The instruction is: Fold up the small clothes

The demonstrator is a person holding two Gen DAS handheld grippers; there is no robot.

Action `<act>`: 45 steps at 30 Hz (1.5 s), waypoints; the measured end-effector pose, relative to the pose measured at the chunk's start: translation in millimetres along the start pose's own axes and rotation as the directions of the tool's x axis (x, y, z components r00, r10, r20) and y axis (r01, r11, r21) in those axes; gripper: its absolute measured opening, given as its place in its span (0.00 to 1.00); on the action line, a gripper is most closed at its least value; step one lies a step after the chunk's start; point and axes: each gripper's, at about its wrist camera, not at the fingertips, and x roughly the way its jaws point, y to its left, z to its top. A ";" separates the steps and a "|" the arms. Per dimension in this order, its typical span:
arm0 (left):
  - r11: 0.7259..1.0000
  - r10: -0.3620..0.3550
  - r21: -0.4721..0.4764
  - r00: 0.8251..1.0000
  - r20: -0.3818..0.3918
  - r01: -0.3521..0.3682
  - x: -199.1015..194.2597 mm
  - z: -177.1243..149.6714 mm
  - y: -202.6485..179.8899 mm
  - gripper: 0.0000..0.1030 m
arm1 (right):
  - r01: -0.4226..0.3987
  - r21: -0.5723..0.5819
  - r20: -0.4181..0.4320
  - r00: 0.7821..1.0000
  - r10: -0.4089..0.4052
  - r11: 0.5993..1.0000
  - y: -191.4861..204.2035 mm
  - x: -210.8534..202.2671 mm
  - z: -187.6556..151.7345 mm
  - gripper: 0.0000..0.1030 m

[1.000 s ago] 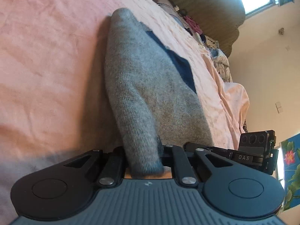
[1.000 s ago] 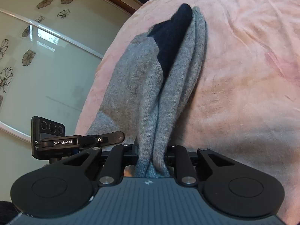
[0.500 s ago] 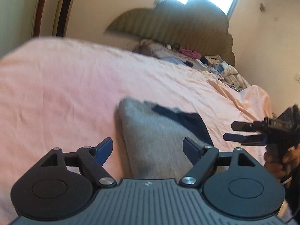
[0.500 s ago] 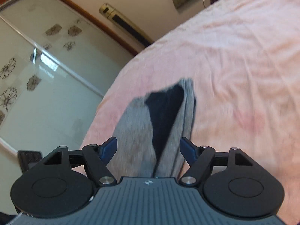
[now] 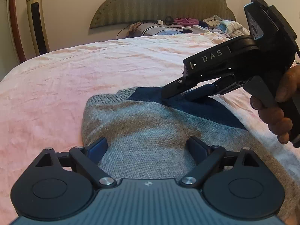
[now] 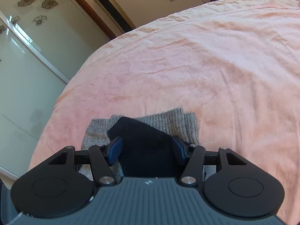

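A: Nearest us, our left tool [image 5: 148, 149] hangs over the grey sweater [image 5: 150, 131], its jaws opening wide with nothing pinched.

B: Our right tool [image 6: 147, 149] is closing above the navy part [image 6: 144, 144], pads not touching it yet.

A: The sweater lies folded near the foot edge of the pink bed [image 5: 75, 71]. Farther off, clothes [image 5: 221, 25] are heaped by the headboard [image 5: 159, 5].
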 end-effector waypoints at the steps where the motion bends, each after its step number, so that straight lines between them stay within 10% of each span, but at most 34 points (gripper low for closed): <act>1: 1.000 0.000 0.000 1.000 0.003 0.000 -1.5 -1.5 0.0 0.91 | 0.033 0.009 0.010 0.999 -0.033 0.999 6.9 -4.8 -1.3 0.56; 6: 1.000 0.004 0.002 1.000 0.017 -0.004 -1.5 -2.2 -2.4 0.91 | -0.001 -0.047 0.074 0.997 0.004 0.999 38.0 -41.0 -34.6 0.80; 15: 1.000 0.020 -0.004 0.999 0.047 -0.020 -1.3 -3.4 -4.2 0.97 | 0.060 -0.043 0.020 0.998 -0.060 0.997 33.0 4.8 -18.0 0.87; 19: 0.986 -0.003 -0.167 0.997 0.078 0.016 -48.2 -18.3 27.1 0.97 | 0.033 -0.035 0.047 0.998 -0.031 0.999 37.8 -34.2 -29.5 0.81; 22: 0.925 -0.102 -0.365 0.995 0.023 0.103 -65.6 -45.5 66.5 0.97 | -0.037 0.043 0.116 0.993 0.032 0.998 11.4 -75.7 -51.8 0.89; 24: 0.860 -0.188 -0.484 0.982 -0.013 0.158 -60.6 -58.6 84.9 0.96 | -0.013 0.093 0.081 0.997 0.005 0.996 -10.8 -78.9 -63.1 0.85; 28: 0.827 -0.259 -0.517 0.966 -0.006 0.218 -45.1 -45.7 83.0 0.92 | -0.025 0.134 0.026 0.999 0.021 0.991 -22.9 -56.4 -66.9 0.54; 31: 0.890 -0.201 -0.424 0.979 -0.036 0.168 -22.3 -25.8 66.3 0.61 | -0.028 0.059 0.026 0.999 0.026 0.998 -15.7 -33.8 -58.5 0.29; 36: 0.950 -0.149 -0.281 0.988 -0.034 0.134 -10.9 -9.7 54.0 0.54 | -0.005 0.042 0.039 0.999 0.003 0.999 -16.6 -33.2 -52.3 0.27; 41: 0.876 -0.302 -0.415 0.950 -0.074 0.246 -46.2 -39.4 70.6 0.77 | -0.137 0.083 0.014 0.991 0.137 0.987 -16.0 -81.4 -96.9 0.90; 45: 0.807 -0.384 -0.496 0.923 -0.029 0.320 -72.7 -76.4 74.0 0.79 | -0.184 0.112 -0.035 0.981 0.189 0.977 -20.2 -101.0 -144.7 0.63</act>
